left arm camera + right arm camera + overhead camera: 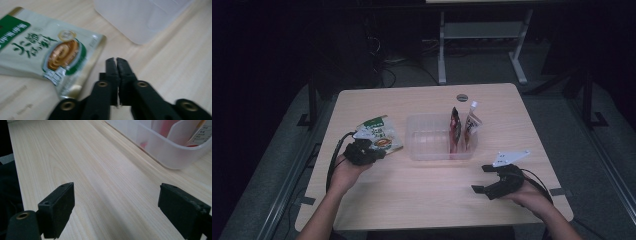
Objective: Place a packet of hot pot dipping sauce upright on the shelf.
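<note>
Beside green pouch [379, 135], clear bin [427, 145], two upright packets [463, 127]

Pouch [378, 135]: flat on the counter [422, 195], left of the bin.
Bin [432, 137]: mid-counter.
2 sachets [455, 131]: upright in the bin's right end.
</note>
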Demonstrator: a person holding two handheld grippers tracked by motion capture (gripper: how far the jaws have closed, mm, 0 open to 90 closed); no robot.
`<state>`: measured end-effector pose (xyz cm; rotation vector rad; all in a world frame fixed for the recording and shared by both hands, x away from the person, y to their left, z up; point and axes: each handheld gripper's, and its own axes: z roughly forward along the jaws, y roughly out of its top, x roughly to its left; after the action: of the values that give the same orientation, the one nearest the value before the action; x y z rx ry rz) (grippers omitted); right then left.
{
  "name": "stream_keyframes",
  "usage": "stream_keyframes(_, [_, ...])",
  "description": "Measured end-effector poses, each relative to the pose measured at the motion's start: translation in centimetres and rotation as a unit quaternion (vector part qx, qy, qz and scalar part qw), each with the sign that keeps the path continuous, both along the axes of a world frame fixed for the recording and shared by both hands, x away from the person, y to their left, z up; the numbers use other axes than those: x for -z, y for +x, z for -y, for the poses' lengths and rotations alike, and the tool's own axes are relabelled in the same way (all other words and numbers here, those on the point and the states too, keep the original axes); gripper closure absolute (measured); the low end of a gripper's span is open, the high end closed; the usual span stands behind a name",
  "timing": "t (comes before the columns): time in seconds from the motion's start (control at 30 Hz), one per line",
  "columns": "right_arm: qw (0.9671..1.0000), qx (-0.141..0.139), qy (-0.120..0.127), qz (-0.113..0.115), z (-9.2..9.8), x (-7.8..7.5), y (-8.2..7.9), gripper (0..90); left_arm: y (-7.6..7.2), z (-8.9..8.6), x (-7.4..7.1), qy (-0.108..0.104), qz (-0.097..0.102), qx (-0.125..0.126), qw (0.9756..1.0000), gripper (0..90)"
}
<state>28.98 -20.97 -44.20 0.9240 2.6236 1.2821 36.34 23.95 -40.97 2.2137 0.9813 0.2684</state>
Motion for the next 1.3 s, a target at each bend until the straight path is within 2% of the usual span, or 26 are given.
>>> stream_keyframes(0.07, [1.0000, 0.001, 0.001, -0.001, 0.0, 0.0, 0.1, 13.4, 1.0, 0.0, -0.1, 0.013, 0.004, -0.004, 0.9999, 89.7])
stream_keyframes(0.23, [1.0000, 0.002, 0.000, -0.001, 0.0, 0.1, 0.1, 13.4, 3.2, 0.0, 0.3, 0.016, 0.009, -0.039, 0.9991, 89.8])
stream_keyframes(0.4, [1.0000, 0.002, -0.004, -0.002, 0.2, 0.2, 0.2, 13.5, 5.6, -0.3, 1.3, 0.029, 0.002, -0.066, 0.9974, 89.8])
stream_keyframes(0.5, [1.0000, 0.001, -0.003, -0.003, 0.3, 0.3, 0.3, 13.5, 6.5, -0.5, 2.1, 0.032, -0.003, -0.080, 0.9963, 89.8])
stream_keyframes(0.6, [1.0000, 0.001, -0.005, -0.005, 0.3, 0.3, 0.4, 13.5, 7.0, -0.6, 3.1, 0.044, -0.016, -0.083, 0.9954, 89.8])
stream_keyframes(0.7, [1.0000, 0.001, -0.006, -0.005, 0.3, 0.4, 0.4, 13.6, 7.1, -0.8, 3.5, 0.039, -0.021, -0.084, 0.9954, 89.9])
stream_keyframes(0.87, [1.0000, 0.001, -0.007, -0.007, 0.2, 0.4, 0.5, 13.6, 7.2, -0.5, 3.8, 0.055, -0.020, -0.081, 0.9950, 90.0])
stream_keyframes(1.17, [0.9999, 0.002, -0.007, -0.008, 0.3, 0.4, 0.5, 13.6, 7.4, -0.2, 4.3, 0.072, -0.026, -0.080, 0.9938, 90.0])
stream_keyframes(1.23, [1.0000, 0.002, -0.005, -0.008, 0.3, 0.4, 0.5, 13.6, 7.3, -0.6, 4.2, 0.059, -0.044, -0.080, 0.9941, 90.0])
stream_keyframes(1.3, [1.0000, 0.002, -0.004, -0.007, 0.3, 0.4, 0.5, 13.6, 7.2, -0.9, 4.1, 0.061, -0.055, -0.074, 0.9939, 90.0])
